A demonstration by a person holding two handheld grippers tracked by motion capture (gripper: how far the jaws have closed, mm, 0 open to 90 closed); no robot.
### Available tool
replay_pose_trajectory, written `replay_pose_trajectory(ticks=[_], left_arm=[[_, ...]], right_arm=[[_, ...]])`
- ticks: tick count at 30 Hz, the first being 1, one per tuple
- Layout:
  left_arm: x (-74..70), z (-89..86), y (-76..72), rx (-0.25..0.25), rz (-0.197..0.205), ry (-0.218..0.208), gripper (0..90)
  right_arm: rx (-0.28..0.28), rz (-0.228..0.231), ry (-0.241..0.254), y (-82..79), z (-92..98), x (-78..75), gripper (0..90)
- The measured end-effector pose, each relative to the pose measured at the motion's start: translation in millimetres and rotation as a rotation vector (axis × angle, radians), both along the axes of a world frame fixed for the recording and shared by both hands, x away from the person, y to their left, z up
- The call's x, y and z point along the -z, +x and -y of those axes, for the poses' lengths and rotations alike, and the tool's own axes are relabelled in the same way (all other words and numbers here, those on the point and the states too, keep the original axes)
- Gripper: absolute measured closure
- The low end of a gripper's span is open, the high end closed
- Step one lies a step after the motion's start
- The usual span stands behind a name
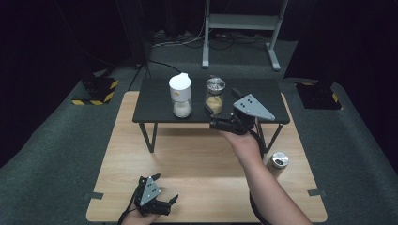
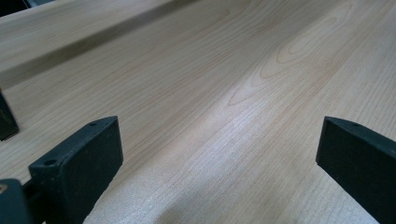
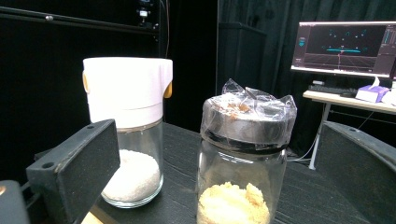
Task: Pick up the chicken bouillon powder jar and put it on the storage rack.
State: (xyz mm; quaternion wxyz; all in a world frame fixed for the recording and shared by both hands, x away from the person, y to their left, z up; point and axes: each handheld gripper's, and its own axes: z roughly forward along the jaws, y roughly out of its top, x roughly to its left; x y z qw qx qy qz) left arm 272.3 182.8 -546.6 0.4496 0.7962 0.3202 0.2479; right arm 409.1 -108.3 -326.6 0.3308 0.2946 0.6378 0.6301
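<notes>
We count three jars. Two stand on the small black shelf with thin metal legs: a glass jar with a white cap and white grains and a glass jar with a silver lid under clear wrap and yellow crumbs. They stand side by side, near each other but not touching. The third, a little jar with a shiny metal lid, sits down off the shelf, to its right front.

We hold two black grippers. Our right gripper is at the shelf's front edge, just before the yellow jar, jaws wide apart and holding nothing. In the right gripper view that jar sits between the jaws, with the white-capped jar beside it. Our left gripper rests far in front of the shelf, jaws apart too.

The shelf stands on one pale wooden table. Grey carpet lies around it, and the room is dark. A lit screen glows behind the shelf.
</notes>
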Motion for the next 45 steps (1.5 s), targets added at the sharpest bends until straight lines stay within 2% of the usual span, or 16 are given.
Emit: replay_pose_trajectory(ticks=[29, 45], left_arm=[[-0.1, 0.0, 0.0, -0.001, -0.001, 0.001, 0.7], [0.0, 0.3, 0.2, -0.001, -0.003, 0.004, 0.7]], right_arm=[[-0.002, 0.017, -0.042, -27.5, 7.7, 7.6, 0.0], [0.010, 0.005, -0.092, -39.4, 11.5, 25.9, 0.0]])
